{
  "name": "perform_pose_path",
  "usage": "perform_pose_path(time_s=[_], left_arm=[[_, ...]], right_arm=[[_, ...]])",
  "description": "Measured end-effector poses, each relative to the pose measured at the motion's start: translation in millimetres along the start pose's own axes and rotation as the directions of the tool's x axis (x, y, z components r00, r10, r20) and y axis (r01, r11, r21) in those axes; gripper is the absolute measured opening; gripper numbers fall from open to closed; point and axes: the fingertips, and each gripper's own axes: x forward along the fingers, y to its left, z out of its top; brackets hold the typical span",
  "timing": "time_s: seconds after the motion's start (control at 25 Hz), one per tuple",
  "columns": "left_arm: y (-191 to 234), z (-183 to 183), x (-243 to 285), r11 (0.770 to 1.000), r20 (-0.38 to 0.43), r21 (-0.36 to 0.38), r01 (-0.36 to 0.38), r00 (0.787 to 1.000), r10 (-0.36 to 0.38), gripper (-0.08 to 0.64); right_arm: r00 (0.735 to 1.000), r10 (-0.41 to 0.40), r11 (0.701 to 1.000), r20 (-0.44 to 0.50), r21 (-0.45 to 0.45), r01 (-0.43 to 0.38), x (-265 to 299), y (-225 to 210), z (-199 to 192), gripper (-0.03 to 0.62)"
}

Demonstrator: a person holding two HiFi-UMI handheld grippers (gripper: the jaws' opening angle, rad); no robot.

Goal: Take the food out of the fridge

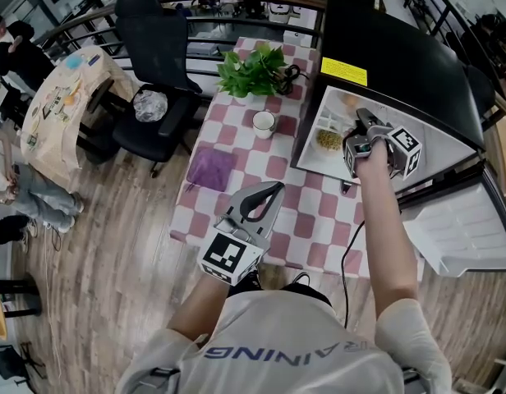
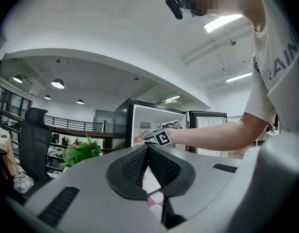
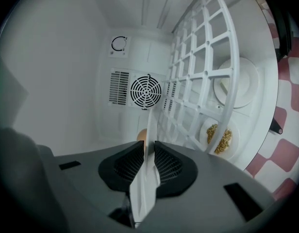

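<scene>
The small black fridge (image 1: 384,48) stands open on the checked table (image 1: 306,220). My right gripper (image 1: 361,121) reaches into it. In the right gripper view its jaws (image 3: 148,147) are shut on the thin rim of a white plate (image 3: 145,178), seen edge-on. A round orange-brown piece of food (image 3: 141,135) shows just past the fingertips. Beyond the white wire rack (image 3: 203,72) sit a dish of yellowish grain (image 3: 218,136) (image 1: 328,138) and another white plate (image 3: 237,84). My left gripper (image 1: 272,190) (image 2: 147,147) hovers over the table's near edge, shut and empty.
On the table are a potted green plant (image 1: 253,71), a white cup (image 1: 264,123) and a purple cloth (image 1: 210,169). The fridge door (image 1: 462,228) hangs open to the right. A black office chair (image 1: 158,64) stands left of the table.
</scene>
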Motion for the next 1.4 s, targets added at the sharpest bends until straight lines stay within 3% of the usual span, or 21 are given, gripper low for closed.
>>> perform_pose_path(time_s=[0.36,0.68,1.04,1.4], left_arm=[[-1,2,-4,1.000,0.003,-0.002,0.000,1.000,0.000,0.006],[-13,3,1,0.999,-0.004,0.011,0.035,0.999,-0.035,0.007],[-50,6,20,0.990,-0.006,0.023,0.140,0.990,-0.139,0.006],[-101,-3,45,0.960,-0.014,0.006,0.279,0.960,-0.279,0.007]], right_arm=[[0.999,0.016,1.000,0.029,0.009,-0.016,-9,-6,1,0.035],[0.998,0.056,0.998,0.023,0.041,-0.057,-42,-14,1,0.035],[0.988,0.149,0.989,0.029,0.013,-0.149,-118,-4,5,0.035],[0.988,0.152,0.988,0.036,0.034,-0.153,-217,-47,-2,0.035]])
